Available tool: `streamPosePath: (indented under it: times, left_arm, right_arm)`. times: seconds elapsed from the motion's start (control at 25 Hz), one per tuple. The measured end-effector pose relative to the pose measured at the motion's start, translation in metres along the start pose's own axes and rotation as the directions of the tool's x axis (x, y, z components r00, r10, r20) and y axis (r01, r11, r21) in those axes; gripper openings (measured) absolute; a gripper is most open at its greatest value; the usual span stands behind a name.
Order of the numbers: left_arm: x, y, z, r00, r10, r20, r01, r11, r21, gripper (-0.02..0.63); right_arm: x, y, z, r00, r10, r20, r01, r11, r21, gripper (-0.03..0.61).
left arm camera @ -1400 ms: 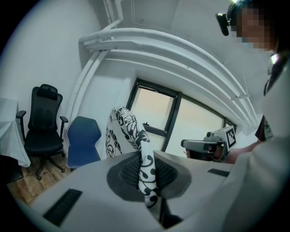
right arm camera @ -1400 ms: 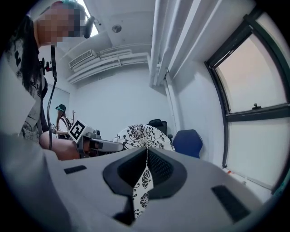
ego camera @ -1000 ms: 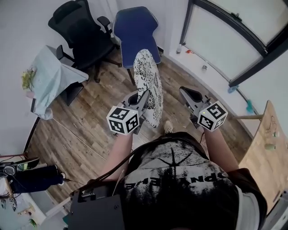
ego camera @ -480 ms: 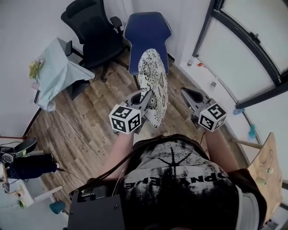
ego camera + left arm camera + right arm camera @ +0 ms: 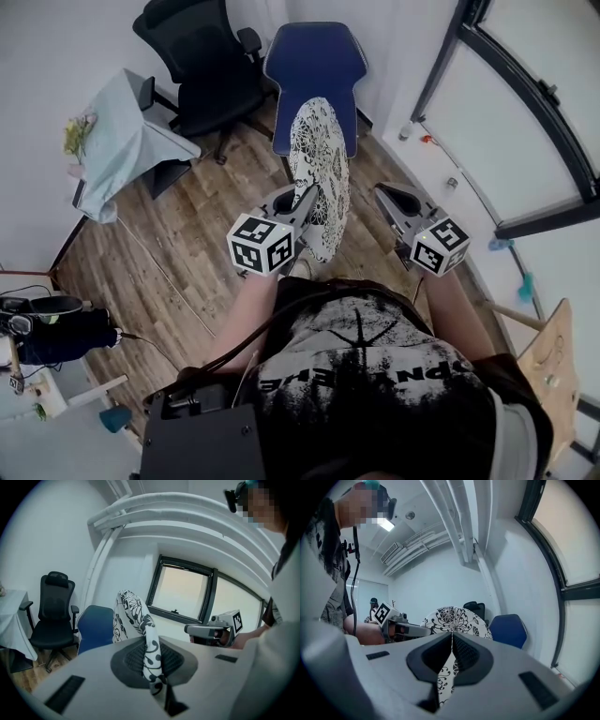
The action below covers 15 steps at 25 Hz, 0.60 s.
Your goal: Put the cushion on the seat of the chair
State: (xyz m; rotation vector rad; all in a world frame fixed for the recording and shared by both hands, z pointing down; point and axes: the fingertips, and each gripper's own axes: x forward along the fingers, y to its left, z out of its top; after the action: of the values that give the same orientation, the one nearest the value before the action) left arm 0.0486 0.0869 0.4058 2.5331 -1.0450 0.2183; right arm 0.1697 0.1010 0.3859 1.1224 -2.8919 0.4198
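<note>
A round cushion [image 5: 319, 173] with a black-and-white flower print stands on edge in the air, in front of the blue chair [image 5: 314, 61]. My left gripper [image 5: 305, 199] is shut on the cushion's near edge. In the left gripper view the fabric [image 5: 151, 651] is pinched between the jaws and the cushion [image 5: 131, 611] rises beyond them. My right gripper [image 5: 382, 193] hovers to the cushion's right, shut with nothing in it. In the right gripper view its jaws [image 5: 452, 637] meet, with the cushion [image 5: 454, 618] and the blue chair [image 5: 508, 630] behind them.
A black office chair [image 5: 202, 66] stands left of the blue chair. A table under a pale cloth [image 5: 122, 141] is further left. A window wall [image 5: 506, 103] runs along the right, a wooden tabletop [image 5: 544, 366] sits at lower right, and a dark bag [image 5: 56, 336] lies on the floor at left.
Both grippers and the cushion have moved forward toward the blue chair, which now lies closer behind the cushion. The grip on the cushion is unchanged.
</note>
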Motion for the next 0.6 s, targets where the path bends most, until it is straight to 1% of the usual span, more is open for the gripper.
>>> streamPosePath:
  times: [0.16,0.36,0.52,0.6]
  left_arm:
    - [0.007,0.012,0.002,1.0,-0.01,-0.006,0.01,1.0,-0.004,0.026]
    - [0.027,0.025,0.002,0.999,-0.05,-0.016,0.05,0.999,-0.003,0.026]
    - [0.047,0.047,0.007,0.996,-0.083,-0.032,0.083,0.997,0.0,0.026]
    - [0.061,0.061,0.015,0.994,-0.105,-0.039,0.106,0.994,0.005,0.026]
  right_arm:
    - [0.01,-0.006,-0.005,1.0,-0.005,-0.023,0.005,1.0,0.002,0.02]
    - [0.021,-0.022,-0.012,0.999,-0.032,-0.031,0.032,0.999,-0.001,0.02]
    - [0.039,-0.038,-0.01,0.997,-0.069,-0.024,0.069,0.998,-0.01,0.02]
    - [0.051,-0.049,-0.006,0.996,-0.086,-0.023,0.085,0.996,-0.013,0.02]
